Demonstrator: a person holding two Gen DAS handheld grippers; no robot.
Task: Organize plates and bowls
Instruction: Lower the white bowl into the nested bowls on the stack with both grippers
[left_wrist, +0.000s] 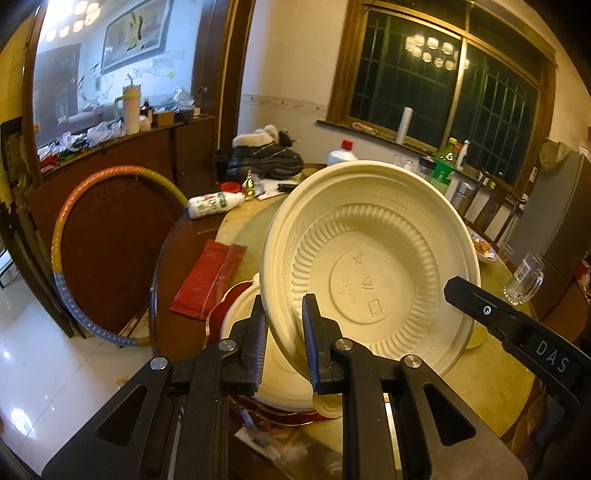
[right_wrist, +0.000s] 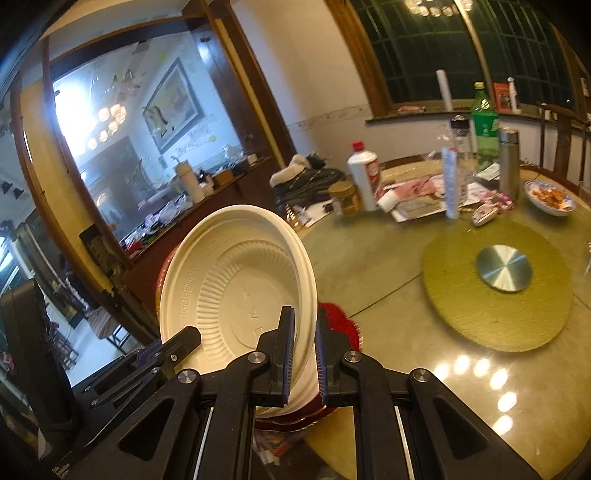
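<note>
Plates and bowls are mid-sort: a cream disposable plate (left_wrist: 369, 266) is lifted clear of the bench (right_wrist: 388, 266), tipped steeply on edge with its embossed underside facing both cameras and its rim running from low near the fingers up toward the window. Being round, it has no real long axis. Left gripper (left_wrist: 284, 332) and right gripper (right_wrist: 304, 350) each have their fingers drawn narrow, pinching opposite parts of the rim. Below it, near the bench's front edge, sits a white bowl (left_wrist: 240, 317) on red scalloped plates (right_wrist: 340, 321). I judge the stack is begun and this plate is not yet placed; how many pieces remain cannot be told.
</note>
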